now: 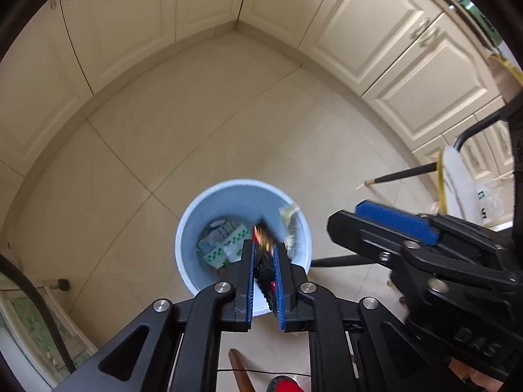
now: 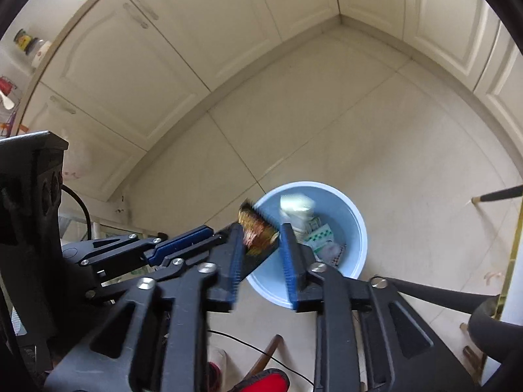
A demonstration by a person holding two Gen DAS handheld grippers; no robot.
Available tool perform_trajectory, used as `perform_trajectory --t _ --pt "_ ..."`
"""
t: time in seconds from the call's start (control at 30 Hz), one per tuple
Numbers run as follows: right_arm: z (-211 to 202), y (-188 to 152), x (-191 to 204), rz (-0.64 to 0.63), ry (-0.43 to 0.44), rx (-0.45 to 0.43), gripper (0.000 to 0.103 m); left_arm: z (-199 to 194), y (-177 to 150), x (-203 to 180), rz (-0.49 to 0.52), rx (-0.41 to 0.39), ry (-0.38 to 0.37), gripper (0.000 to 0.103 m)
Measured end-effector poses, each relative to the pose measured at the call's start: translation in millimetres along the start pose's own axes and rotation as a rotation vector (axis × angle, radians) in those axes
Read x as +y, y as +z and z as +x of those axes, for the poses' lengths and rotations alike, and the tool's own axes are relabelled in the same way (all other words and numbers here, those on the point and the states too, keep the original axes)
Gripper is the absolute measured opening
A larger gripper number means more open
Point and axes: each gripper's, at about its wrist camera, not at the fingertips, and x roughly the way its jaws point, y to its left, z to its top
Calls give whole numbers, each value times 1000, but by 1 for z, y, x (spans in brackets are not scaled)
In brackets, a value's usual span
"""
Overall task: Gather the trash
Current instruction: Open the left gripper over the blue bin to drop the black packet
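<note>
A light blue trash bin [image 1: 196, 225] stands on the tiled floor below both grippers; it also shows in the right wrist view [image 2: 353, 219]. Green-and-white paper trash [image 1: 225, 245] lies inside it. My left gripper [image 1: 264, 245] is shut on a dark snack wrapper [image 1: 264, 238] with orange print, held over the bin. A pale crumpled scrap [image 1: 289, 215] is near the bin's right rim, blurred. My right gripper [image 2: 261, 228] is open beside the left one, above the bin; the wrapper [image 2: 256, 233] shows between its fingers, held by the left gripper. The pale scrap [image 2: 295, 205] shows over the bin.
Cream cabinet doors [image 1: 392, 49] line the walls around the corner. Black chair legs [image 1: 402, 173] and a white cloth [image 1: 457, 179] stand at the right. A chair leg [image 2: 438, 294] crosses near the bin. A red object [image 2: 268, 380] and a thin cable [image 2: 248, 346] lie below.
</note>
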Motion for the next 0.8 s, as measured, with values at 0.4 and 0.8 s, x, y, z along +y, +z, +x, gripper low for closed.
perform_trajectory --t 0.4,0.8 --pt "-24 -6 -9 4 -72 -37 55 0 21 -7 -43 -26 38 30" --pt "-151 -19 51 -111 -141 -272 91 -151 20 -53 -50 -397 169 59"
